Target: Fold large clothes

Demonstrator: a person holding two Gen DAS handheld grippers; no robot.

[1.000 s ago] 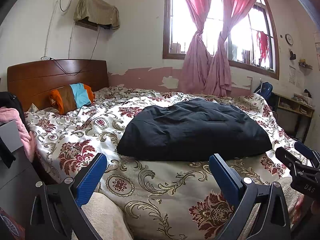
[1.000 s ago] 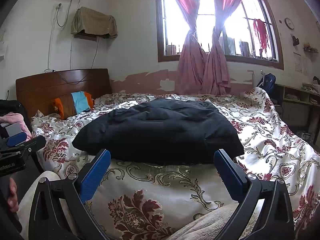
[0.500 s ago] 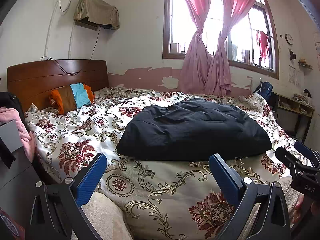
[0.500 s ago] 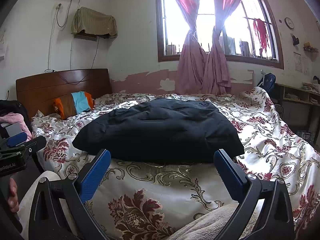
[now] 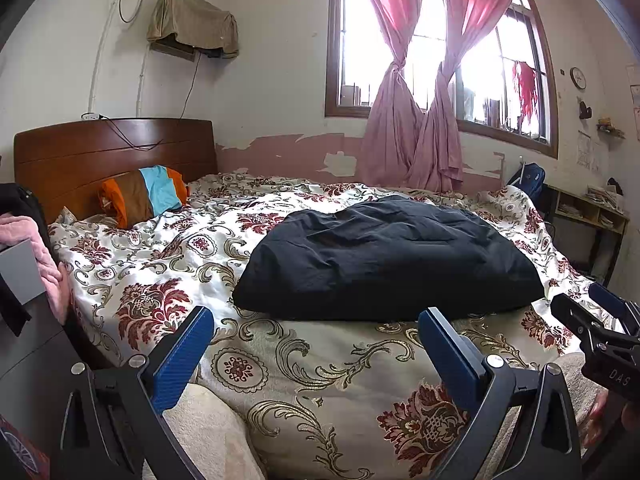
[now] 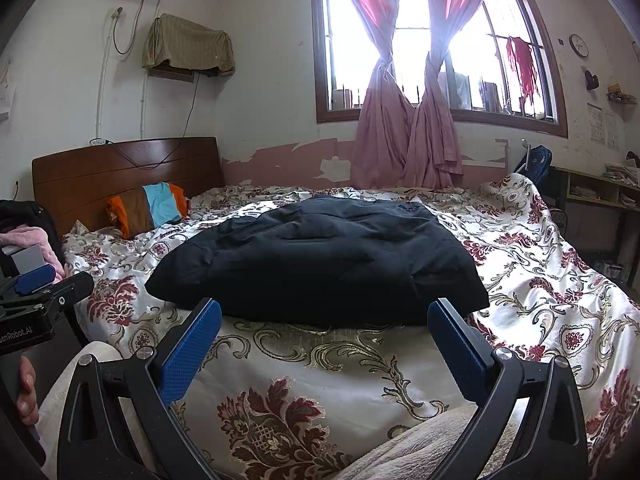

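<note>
Left gripper [image 5: 316, 344] and right gripper [image 6: 326, 336] spread wide, empty, near the bed's front edge. Beyond them, dark garment [image 5: 384, 258] (bundled, creased) on floral bedspread [image 5: 160, 264], mid-bed.

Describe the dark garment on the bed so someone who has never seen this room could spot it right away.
Find the big bed with the floral cover under the pink-curtained window. In its middle lies the black garment, a wide, puffy, rumpled bundle. It is the only plain dark thing there; the striped pillow by the headboard is orange, brown and blue.
</note>
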